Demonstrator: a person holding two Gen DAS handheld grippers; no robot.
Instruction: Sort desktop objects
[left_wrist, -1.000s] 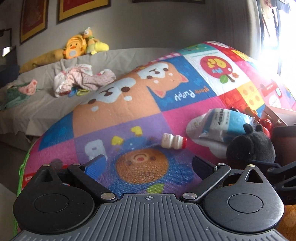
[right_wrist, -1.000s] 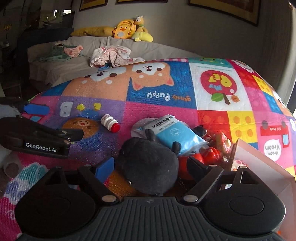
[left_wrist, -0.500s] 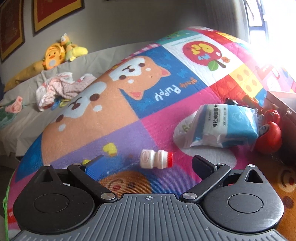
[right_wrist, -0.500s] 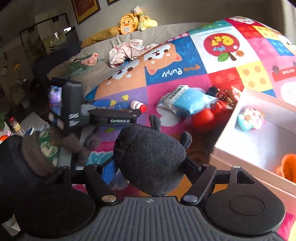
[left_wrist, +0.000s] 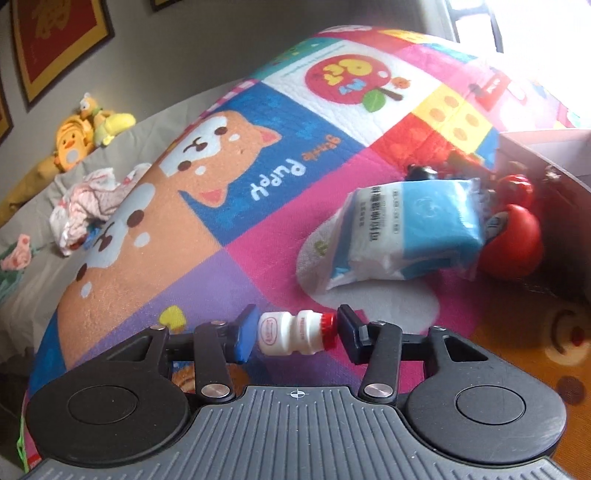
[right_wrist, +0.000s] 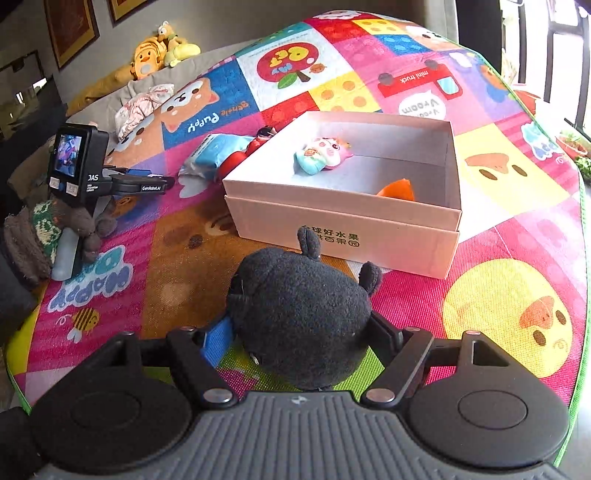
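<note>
My left gripper (left_wrist: 293, 334) is shut on a small white yogurt bottle with a red cap (left_wrist: 295, 333), held lengthwise between the pads just above the colourful mat. My right gripper (right_wrist: 301, 332) is shut on a black plush toy (right_wrist: 299, 314) and holds it above the mat, in front of a white cardboard box (right_wrist: 343, 221). The box holds a small pastel toy (right_wrist: 323, 155) and an orange object (right_wrist: 397, 190). A blue and white tissue pack (left_wrist: 410, 236) and red round toys (left_wrist: 513, 240) lie beside the box.
The left gripper and its gloved hand (right_wrist: 77, 173) show at the left in the right wrist view. A sofa with clothes (left_wrist: 88, 199) and yellow plush toys (left_wrist: 88, 129) stands beyond the mat. The mat's green edge (right_wrist: 580, 332) runs at the right.
My left gripper moved down onto the bottle and closed on it. My right gripper carried the black plush toy up and right, so it now faces the box.
</note>
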